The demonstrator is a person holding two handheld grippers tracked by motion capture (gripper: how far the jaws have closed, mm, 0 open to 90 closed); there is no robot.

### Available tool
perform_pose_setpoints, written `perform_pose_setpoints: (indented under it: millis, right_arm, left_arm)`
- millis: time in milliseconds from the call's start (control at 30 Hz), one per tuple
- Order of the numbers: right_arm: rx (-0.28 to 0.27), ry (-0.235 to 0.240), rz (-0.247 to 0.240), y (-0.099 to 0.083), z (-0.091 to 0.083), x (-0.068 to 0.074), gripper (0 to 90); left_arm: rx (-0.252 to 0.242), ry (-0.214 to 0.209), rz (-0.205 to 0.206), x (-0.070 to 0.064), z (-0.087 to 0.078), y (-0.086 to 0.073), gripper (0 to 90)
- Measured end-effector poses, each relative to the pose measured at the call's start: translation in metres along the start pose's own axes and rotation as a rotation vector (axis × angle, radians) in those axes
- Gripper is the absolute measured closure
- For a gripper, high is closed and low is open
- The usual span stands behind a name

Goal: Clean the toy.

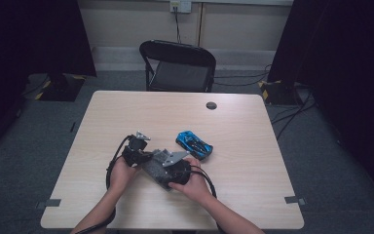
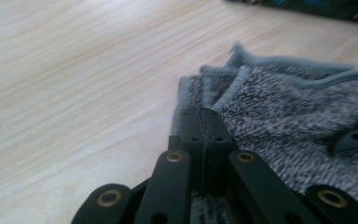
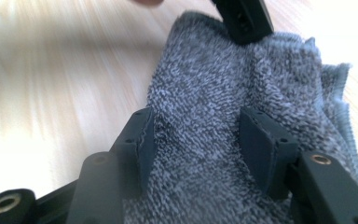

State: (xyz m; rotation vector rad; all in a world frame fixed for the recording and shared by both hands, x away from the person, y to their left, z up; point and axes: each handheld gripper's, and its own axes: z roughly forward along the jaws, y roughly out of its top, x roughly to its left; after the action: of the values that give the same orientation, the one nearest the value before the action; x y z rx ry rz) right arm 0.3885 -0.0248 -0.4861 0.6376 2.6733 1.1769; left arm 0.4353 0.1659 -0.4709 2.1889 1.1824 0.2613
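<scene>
A: High view first: how does the worktop (image 1: 126,105) lie?

B: Pale wood, with a black folding chair (image 1: 179,66) beyond its far edge at twelve o'clock. A small round cap (image 1: 211,105) sits near that edge, toward one o'clock.

A: And the grey towel (image 1: 155,171)?

B: Bunched just below the worktop's centre, between the two hands. A blue toy car (image 1: 194,144) lies just beside it at two o'clock.

A: Left gripper (image 2: 204,122)?

B: Its jaws are pressed together, pinching the towel's hemmed edge; it comes in from nine o'clock of the cloth.

A: Right gripper (image 3: 196,140)?

B: Its jaws stand spread apart over the towel's pile, with cloth between them, not clamped. The other gripper's tip touches the cloth at twelve o'clock in the right gripper view.
</scene>
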Motion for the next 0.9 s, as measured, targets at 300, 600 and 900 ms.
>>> perform_pose_setpoints:
  millis: [300,600,900]
  right_arm:
    - [-0.054,-0.098,0.036,0.008,-0.008,-0.010,42.3]
    - [0.016,-0.099,0.066,0.000,0.012,-0.015,39.6]
    - [0.067,-0.095,0.056,0.004,0.010,-0.008,72.2]
  left_arm:
    - [-0.044,-0.027,0.001,0.002,-0.006,0.001,71.9]
    - [-0.136,-0.053,0.055,0.003,-0.020,0.010,26.4]
    - [-0.151,-0.090,0.057,-0.001,-0.026,0.013,16.2]
